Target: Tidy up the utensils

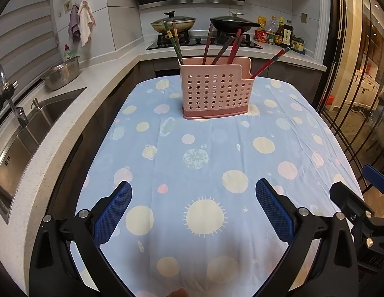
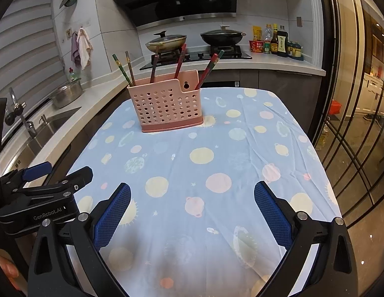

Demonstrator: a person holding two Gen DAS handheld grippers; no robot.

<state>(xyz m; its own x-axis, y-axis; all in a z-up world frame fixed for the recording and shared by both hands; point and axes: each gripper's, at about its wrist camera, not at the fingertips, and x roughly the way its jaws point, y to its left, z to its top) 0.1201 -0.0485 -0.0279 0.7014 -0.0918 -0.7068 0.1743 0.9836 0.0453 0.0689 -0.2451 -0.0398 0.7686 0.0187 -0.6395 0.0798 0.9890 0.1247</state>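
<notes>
Claws are both held wide apart and nothing is gripped: the left claw [image 1: 193,208] and the right claw [image 2: 192,208] hover over the near part of the bench [image 1: 303,133], which is covered by a dotted blue cloth. At 12 o'clock from both claws, well apart, the pink holder [image 1: 215,91] is seen upright. All visible chopsticks [image 1: 223,49] are already standing inside it, leaning in different directions. No loose utensil is seen on the cloth, so the task is judged nearly or fully finished.

Pink perforated holder [image 1: 215,91]; red, brown, green chopsticks [image 1: 208,44]; blue planet-dotted tablecloth [image 1: 216,153].
</notes>
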